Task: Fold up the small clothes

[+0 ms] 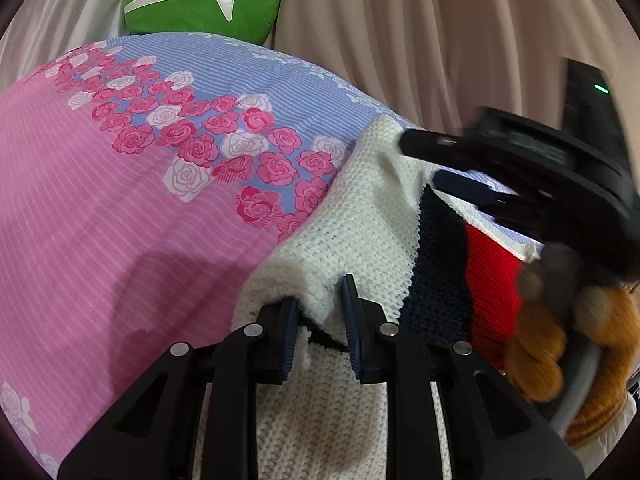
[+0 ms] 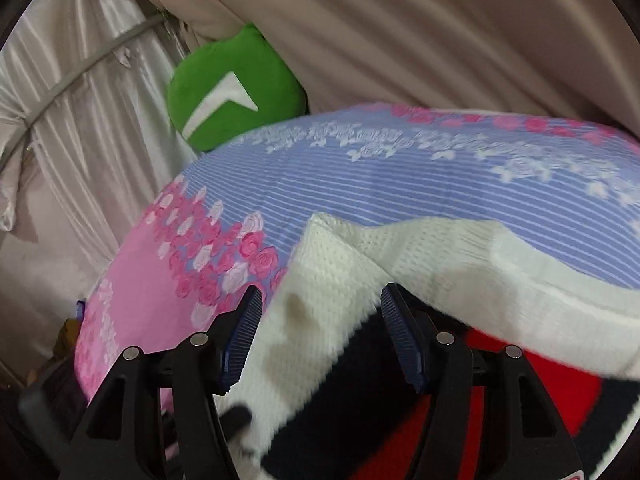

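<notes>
A small knitted sweater (image 1: 360,216), cream with navy and red stripes, lies on a pink and blue rose-print bedsheet (image 1: 100,208). My left gripper (image 1: 322,304) is shut on a fold of the sweater's cream edge and holds it raised. My right gripper (image 2: 320,340) is open, its jaws wide apart around the cream and navy part of the sweater (image 2: 332,280). The right gripper also shows in the left wrist view (image 1: 480,184), blurred, above the sweater's far edge.
A green cushion (image 1: 200,0) with a white mark sits at the head of the bed; it also shows in the right wrist view (image 2: 232,92). Beige curtains (image 1: 420,40) hang behind. An orange knitted sleeve (image 1: 560,352) is at the right.
</notes>
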`<state>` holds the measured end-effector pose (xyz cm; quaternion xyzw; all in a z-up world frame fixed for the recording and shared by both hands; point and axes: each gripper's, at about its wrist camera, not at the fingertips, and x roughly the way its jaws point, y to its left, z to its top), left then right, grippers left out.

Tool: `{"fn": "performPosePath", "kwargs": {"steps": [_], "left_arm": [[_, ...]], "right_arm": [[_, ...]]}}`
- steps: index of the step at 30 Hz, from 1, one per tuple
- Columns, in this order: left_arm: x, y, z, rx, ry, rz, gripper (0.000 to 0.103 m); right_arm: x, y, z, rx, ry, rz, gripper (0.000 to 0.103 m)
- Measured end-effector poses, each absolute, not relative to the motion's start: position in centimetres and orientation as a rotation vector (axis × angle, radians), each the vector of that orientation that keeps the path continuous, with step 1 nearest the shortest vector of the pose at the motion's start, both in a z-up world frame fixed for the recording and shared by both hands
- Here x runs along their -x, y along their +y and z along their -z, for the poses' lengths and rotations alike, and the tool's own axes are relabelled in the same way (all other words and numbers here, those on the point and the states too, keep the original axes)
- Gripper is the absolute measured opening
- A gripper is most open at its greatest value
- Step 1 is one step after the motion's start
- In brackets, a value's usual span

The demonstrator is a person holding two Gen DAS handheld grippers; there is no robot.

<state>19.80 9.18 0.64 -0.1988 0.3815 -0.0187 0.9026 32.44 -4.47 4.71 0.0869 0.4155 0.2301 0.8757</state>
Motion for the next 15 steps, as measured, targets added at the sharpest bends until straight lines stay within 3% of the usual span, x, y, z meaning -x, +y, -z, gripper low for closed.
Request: {"fn": "performPosePath", "kwargs": {"steps": [1,3,4,9,15], "left_arm": [[-19.8,9.2,-0.6,0.41,0.789,0.039,0.021],[-19.8,9.2,-0.6,0.412,0.788,0.038,0.021],[-19.8,9.2,-0.6,0.414,0.787,0.038,0.021],[-19.6,9.1,-0.5,0.415,0.782,0.033,0.021],[-19.5,9.0,-0.4,0.405,0.782,0.028,0.021]], "right_arm": [[-33.3,-3.7,-4.2,-0.165,0.894,-0.468,0.06],[-34.2,-2.8,-4.2,-0.126,0.917,-0.462,0.022],[-34.2,-2.7,-4.5,-0.121,0.911,-0.467,0.01],[-34.9,-1.7,-7.2,-0.131,0.815,-0.499,0.005],[-38.5,-0.6,-3.3,-0.138,0.884,-0.476,0.002]]}}
